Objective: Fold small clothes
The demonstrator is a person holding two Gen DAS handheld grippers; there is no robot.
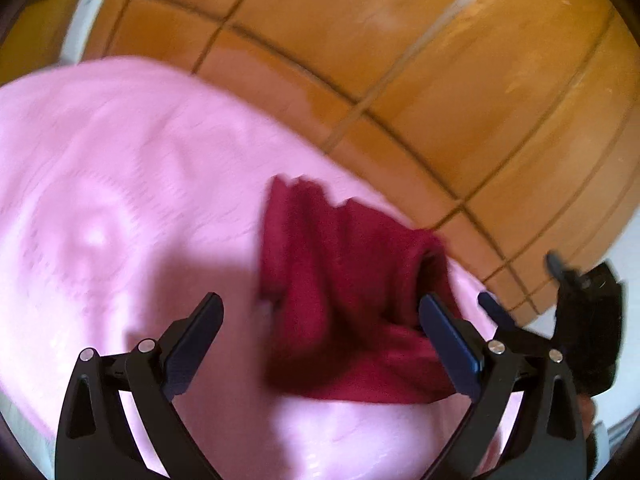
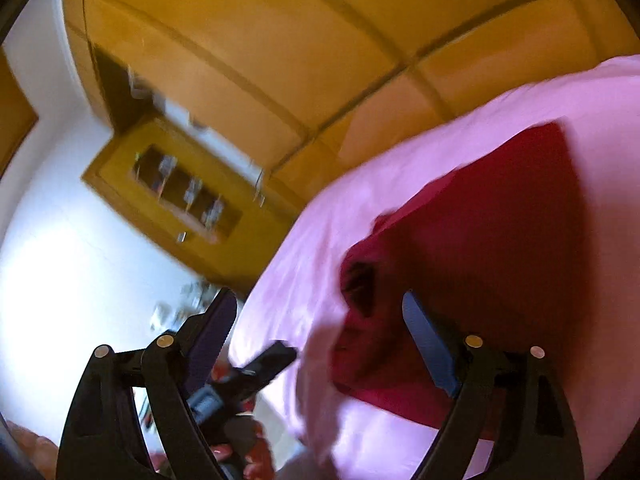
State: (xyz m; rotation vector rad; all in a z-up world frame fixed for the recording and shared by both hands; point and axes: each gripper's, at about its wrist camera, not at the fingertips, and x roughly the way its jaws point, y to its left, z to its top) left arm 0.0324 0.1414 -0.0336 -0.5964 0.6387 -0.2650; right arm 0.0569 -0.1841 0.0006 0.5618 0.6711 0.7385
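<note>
Both grippers (image 1: 320,312) (image 2: 320,312) gape, grasping nothing — blurred red garment (image 1: 340,280) on pink cloth (image 1: 120,180), folds indistinct.

Your left tongs (image 1: 320,316) are matte black plastic: two curved, ribbed arms with teardrop cut-outs, each jointed by a pair of round silver pins. Flat dark-blue pads (image 1: 450,346) line the inner faces of the fingers. Your right tongs (image 2: 318,322) are built the same, with silver pins and blue pads (image 2: 430,346); one pad edge looks finely toothed, though the blur makes that uncertain.
</note>
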